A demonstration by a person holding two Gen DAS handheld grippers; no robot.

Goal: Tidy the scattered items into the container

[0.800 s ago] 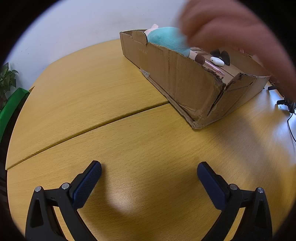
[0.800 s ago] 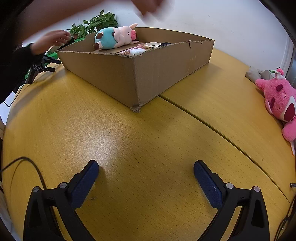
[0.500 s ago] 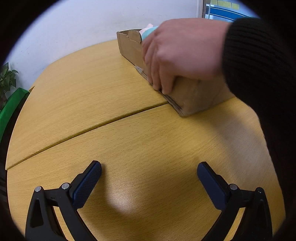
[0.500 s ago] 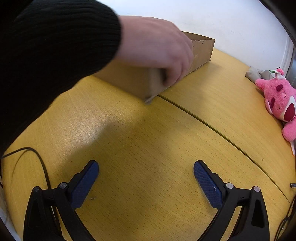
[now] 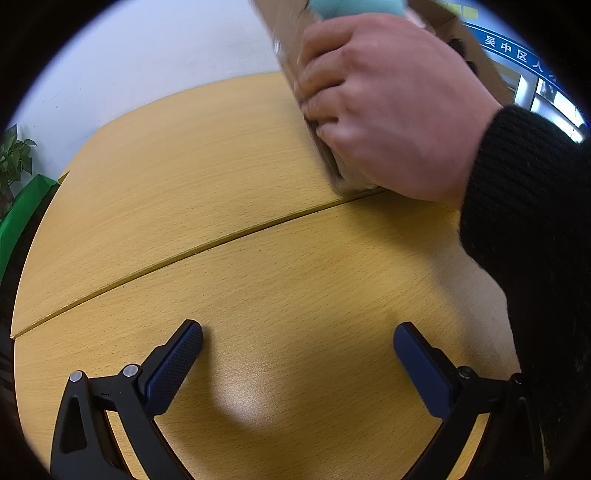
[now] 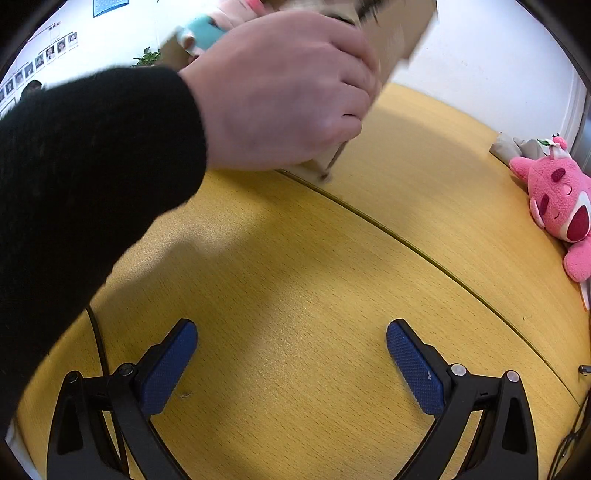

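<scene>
A bare hand (image 5: 388, 107) in a black sleeve grips the cardboard box (image 5: 288, 33) by its near corner and tips it up off the wooden table (image 5: 221, 177). The hand also shows in the right wrist view (image 6: 288, 92), holding the box (image 6: 399, 40). A teal plush toy (image 5: 354, 7) shows at the box's top; in the right wrist view it (image 6: 203, 33) is blurred. My left gripper (image 5: 297, 354) is open and empty, low over the table. My right gripper (image 6: 291, 350) is open and empty, low over the table.
A pink plush toy (image 6: 557, 203) lies at the table's right edge beside a grey cloth (image 6: 513, 147). A black cable (image 6: 98, 339) runs by the right gripper's left finger. A seam (image 5: 221, 236) crosses the tabletop. A green plant (image 5: 14, 155) stands at the far left.
The hand came in, took the box by its corner, and has lifted and tilted it upward. Both grippers have stayed still and open.
</scene>
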